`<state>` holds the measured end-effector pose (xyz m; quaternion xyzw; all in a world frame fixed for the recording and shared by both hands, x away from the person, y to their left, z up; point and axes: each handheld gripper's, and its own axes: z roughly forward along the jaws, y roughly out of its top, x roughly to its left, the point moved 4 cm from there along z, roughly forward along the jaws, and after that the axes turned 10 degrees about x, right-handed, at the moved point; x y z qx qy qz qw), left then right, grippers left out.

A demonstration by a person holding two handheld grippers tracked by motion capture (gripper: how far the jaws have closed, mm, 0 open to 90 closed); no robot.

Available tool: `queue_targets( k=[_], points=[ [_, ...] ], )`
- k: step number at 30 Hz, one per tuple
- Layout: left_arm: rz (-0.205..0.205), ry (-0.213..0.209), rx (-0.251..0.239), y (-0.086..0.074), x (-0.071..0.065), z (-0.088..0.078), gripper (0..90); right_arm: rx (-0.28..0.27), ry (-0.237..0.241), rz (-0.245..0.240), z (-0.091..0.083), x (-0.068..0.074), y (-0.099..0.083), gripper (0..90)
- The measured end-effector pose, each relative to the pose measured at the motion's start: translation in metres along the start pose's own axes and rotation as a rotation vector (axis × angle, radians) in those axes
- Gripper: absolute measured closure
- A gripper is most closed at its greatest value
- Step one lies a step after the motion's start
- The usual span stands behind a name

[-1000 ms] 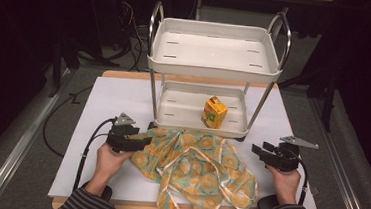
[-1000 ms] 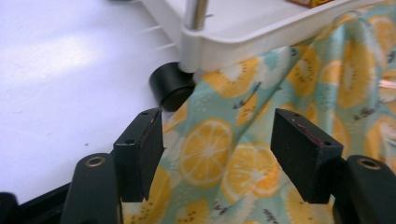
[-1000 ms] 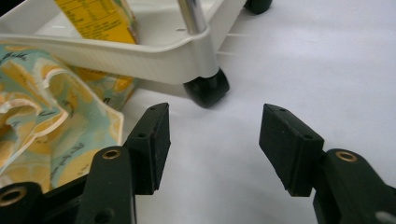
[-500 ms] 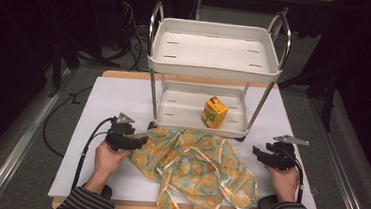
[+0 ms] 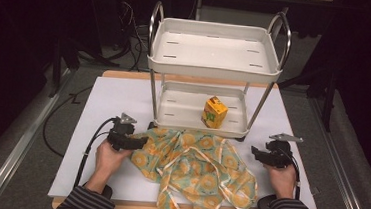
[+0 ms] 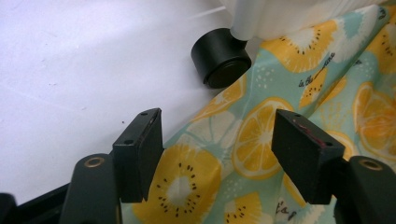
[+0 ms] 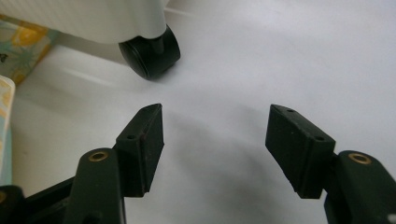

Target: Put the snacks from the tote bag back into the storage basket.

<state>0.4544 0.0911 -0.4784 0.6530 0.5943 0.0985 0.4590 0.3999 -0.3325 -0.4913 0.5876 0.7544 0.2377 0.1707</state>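
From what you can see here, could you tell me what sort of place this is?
Probably a lab or recording setup, not a home: a white board over a table, loose cables on the dark floor behind, and a small cart staged with a fruit-print bag.

1. A two-tier white cart (image 5: 216, 62) is standing across the upper centre of the high view, blocking the way to the far side of the white table (image 5: 108, 98).
2. A fruit-print cloth bag (image 5: 196, 168) is sprawling over the lower centre, its edge touching the cart's near base.
3. An orange carton (image 5: 214, 112) is sitting on the lower shelf, leaving open shelf to its left.
4. In the left gripper view, a black caster (image 6: 222, 58) is standing ahead of the wide-apart jaws, at the bag's edge.
5. In the right gripper view, another caster (image 7: 152, 53) is sitting at upper left; bare table is lying open ahead and to the right.
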Motion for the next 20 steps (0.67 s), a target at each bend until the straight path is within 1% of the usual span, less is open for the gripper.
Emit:
queue_targets(
  k=[1,3,5,9,11,15,17,18,20],
  points=[
    [0.015,0.01,0.005,-0.001,0.0,0.001,33.7,0.0,0.002,-0.003,0.0,0.0,0.0,37.1],
    [0.03,0.02,0.015,-0.004,0.0,0.003,33.5,0.011,0.008,-0.001,0.001,0.001,0.0,36.2],
    [0.034,0.025,0.03,-0.006,0.0,0.005,33.2,0.026,0.01,-0.002,0.003,0.001,-0.001,35.3],
    [0.042,0.033,0.033,-0.009,-0.001,0.007,32.6,0.045,0.012,-0.007,0.006,0.002,-0.002,34.4],
    [0.047,0.039,0.034,-0.01,-0.002,0.008,32.2,0.067,0.015,-0.003,0.008,0.001,-0.003,33.8],
    [0.052,0.046,0.045,-0.012,-0.002,0.01,31.7,0.064,0.021,-0.003,0.009,0.001,-0.003,31.9],
    [0.073,0.061,0.045,-0.014,-0.002,0.01,31.3,0.065,0.025,-0.004,0.009,0.002,-0.003,29.7],
    [0.082,0.067,0.043,-0.015,-0.002,0.011,31.3,0.062,0.02,-0.013,0.01,0.003,-0.003,28.5],
    [0.081,0.066,0.044,-0.015,-0.003,0.011,31.2,0.066,0.007,-0.034,0.011,0.005,-0.004,26.5]
  ],
)
